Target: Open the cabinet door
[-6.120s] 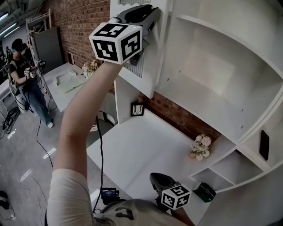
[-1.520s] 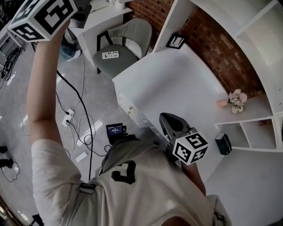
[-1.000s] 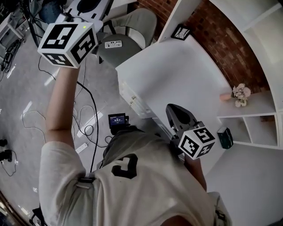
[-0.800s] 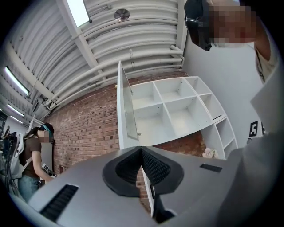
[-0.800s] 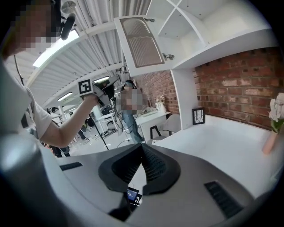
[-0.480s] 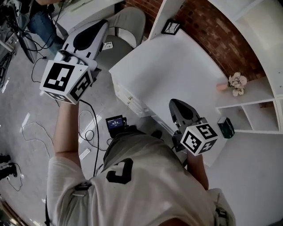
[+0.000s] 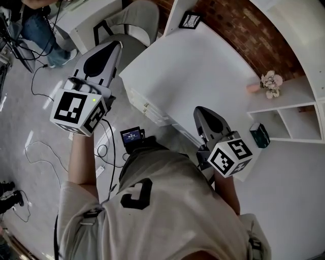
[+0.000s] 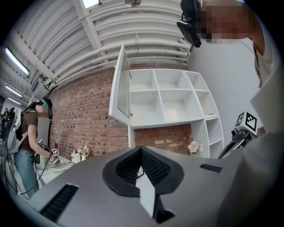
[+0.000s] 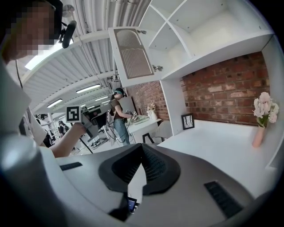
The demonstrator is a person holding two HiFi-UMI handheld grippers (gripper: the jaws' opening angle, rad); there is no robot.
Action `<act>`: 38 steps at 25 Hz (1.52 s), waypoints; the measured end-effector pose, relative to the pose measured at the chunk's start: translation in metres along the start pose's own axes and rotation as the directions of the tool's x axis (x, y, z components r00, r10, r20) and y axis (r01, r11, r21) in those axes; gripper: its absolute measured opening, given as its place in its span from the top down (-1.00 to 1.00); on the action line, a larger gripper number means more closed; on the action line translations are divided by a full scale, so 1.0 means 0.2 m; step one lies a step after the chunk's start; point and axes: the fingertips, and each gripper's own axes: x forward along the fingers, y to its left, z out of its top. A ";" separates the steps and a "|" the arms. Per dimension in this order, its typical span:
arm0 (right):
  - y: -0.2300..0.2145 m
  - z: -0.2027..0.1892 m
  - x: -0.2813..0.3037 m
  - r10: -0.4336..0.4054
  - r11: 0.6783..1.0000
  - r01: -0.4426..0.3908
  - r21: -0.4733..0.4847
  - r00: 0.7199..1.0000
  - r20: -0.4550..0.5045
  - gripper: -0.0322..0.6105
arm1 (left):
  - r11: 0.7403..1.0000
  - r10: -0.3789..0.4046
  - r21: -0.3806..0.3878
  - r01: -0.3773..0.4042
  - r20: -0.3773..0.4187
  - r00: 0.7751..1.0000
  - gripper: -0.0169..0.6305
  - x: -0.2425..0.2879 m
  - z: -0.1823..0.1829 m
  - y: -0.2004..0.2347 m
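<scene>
Other person: at the far left of your left gripper view a person (image 8: 32, 133) stands by a side table; the lower legs are cut off behind the gripper's body.
Left gripper: your left gripper (image 7: 115, 46) is over the floor, left of the desk. Its jaws are pressed together with nothing between them.
Chair: a grey chair (image 7: 136, 14) sits just beyond that gripper's tip, its back cut off by the top edge of the head view.
Small screen: a little lit device (image 7: 132, 136) shows by your waist — too small to read, and partly hidden by your shirt.
Cabinet door: the cabinet door (image 8: 120, 84) stands swung open at the upper left of the white shelf unit (image 8: 175, 95), well apart from both grippers. The head view is aimed too low to take it in.
Desk: the white desk (image 7: 203, 66) runs from the middle to the right; your torso hides its near edge.
Picture frame: a dark picture frame (image 7: 190, 20) stands at the desk's far left corner, its contents too small to make out.
Right gripper: your right gripper (image 7: 201, 111) is over the desk's near edge, jaws closed together and empty.
Flowers: a small vase of pale flowers (image 7: 269, 82) stands at the desk's far right, beside the low cubbies.
Dark object: something dark green (image 7: 259, 135) sits in a low cubby at the right — you cannot tell what it is.
</scene>
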 end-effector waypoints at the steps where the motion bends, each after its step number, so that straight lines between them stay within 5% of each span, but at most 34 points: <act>1: -0.01 0.01 -0.01 -0.004 1.000 0.004 0.006 1.000 0.007 0.83 | 1.000 0.001 -0.005 -0.001 -0.012 1.000 0.90 -0.02 -0.02 -0.02; 6: -0.06 -0.03 -0.09 -0.017 0.999 0.016 0.048 1.000 0.021 0.83 | 0.994 -0.054 -0.094 0.048 -0.056 0.997 0.90 -0.09 -0.09 -0.19; 13: -0.17 -0.11 -0.32 -0.008 0.995 0.001 0.096 0.997 0.071 0.83 | 0.980 -0.196 -0.068 0.189 -0.110 0.974 0.90 -0.04 -0.14 -0.65; 22: -0.29 -0.19 -0.64 -0.076 0.984 0.058 0.169 0.992 0.102 0.83 | 0.960 -0.281 -0.044 0.278 -0.153 0.947 0.90 -0.05 -0.10 -1.04; 28: -0.37 -0.29 -0.84 -0.135 0.973 0.110 0.204 0.984 0.114 0.83 | 0.921 -0.390 -0.064 0.385 -0.189 0.901 0.90 -0.08 -0.12 -1.36; 38: -0.33 -0.40 -0.96 -0.028 0.975 0.003 0.221 0.994 0.107 0.83 | 0.941 -0.336 -0.061 0.332 -0.245 0.909 0.90 -0.25 -0.13 -1.54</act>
